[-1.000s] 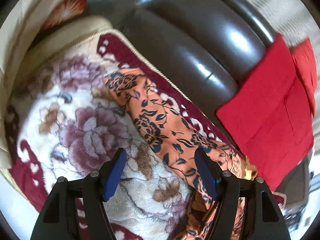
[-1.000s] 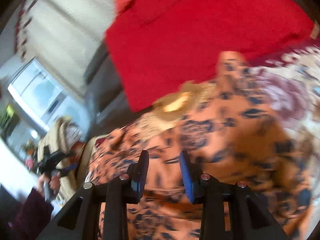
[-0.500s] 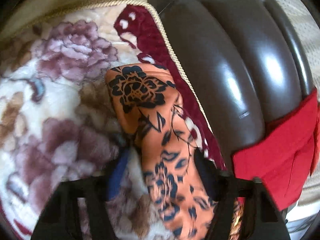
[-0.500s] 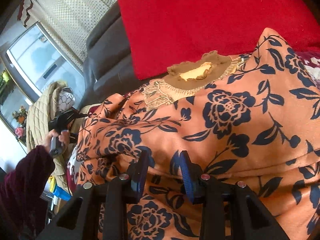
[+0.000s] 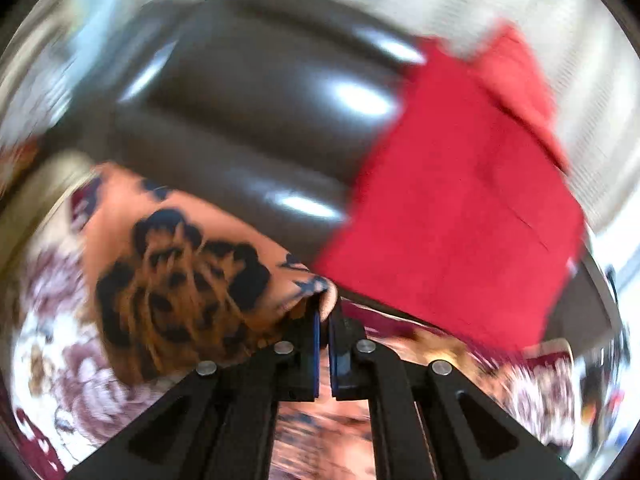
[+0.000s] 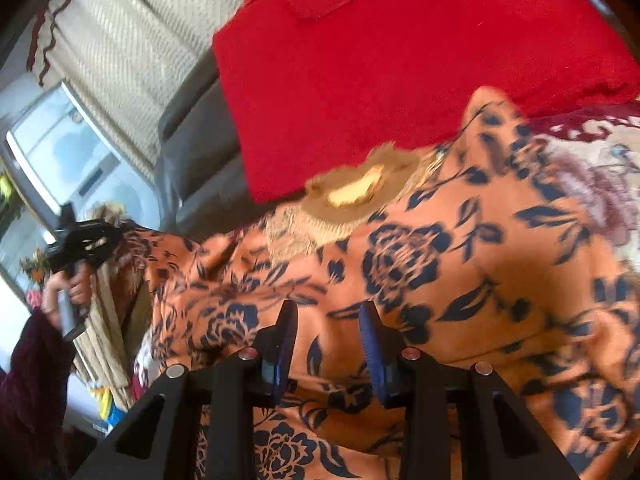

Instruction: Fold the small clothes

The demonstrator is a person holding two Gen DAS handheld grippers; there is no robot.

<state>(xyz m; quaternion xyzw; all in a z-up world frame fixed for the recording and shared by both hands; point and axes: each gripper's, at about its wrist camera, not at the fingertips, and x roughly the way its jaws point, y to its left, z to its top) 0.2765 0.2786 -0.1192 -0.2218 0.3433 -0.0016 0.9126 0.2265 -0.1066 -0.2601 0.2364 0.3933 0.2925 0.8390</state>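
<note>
The left gripper (image 5: 323, 312) has its blue pads brought together on a fold of the orange floral garment (image 5: 180, 280), the cloth pinched at the fingertips and trailing away to the left of the jaws over a plush floral blanket (image 5: 52, 360); the view from this wrist is smeared with motion, so finer detail of the fold cannot be made out; ahead of the fingers and above them rises the dark brown leather sofa back (image 5: 256, 120), and to the right of the fingers lies a red cushion (image 5: 460, 220) leaning against that back. The right gripper (image 6: 328, 336) stands with its jaws partly apart just over the same orange floral garment (image 6: 440, 280), which spreads under and ahead of it; a ridge of cloth sits between the two blue pads, but whether the pads press on it cannot be told; straight ahead of this gripper is the garment's tan collar with a yellow patch (image 6: 356, 192), and beyond the collar the red cushion (image 6: 400, 60); to the right of the fingers the floral blanket (image 6: 592, 168) shows past the garment's edge. Far to the left of the right gripper, the person's hand (image 6: 72, 284) in a dark maroon sleeve (image 6: 28, 380) holds up the left gripper (image 6: 80, 240), with a stretch of orange cloth running from it; pale curtains (image 6: 120, 48) hang behind.
</note>
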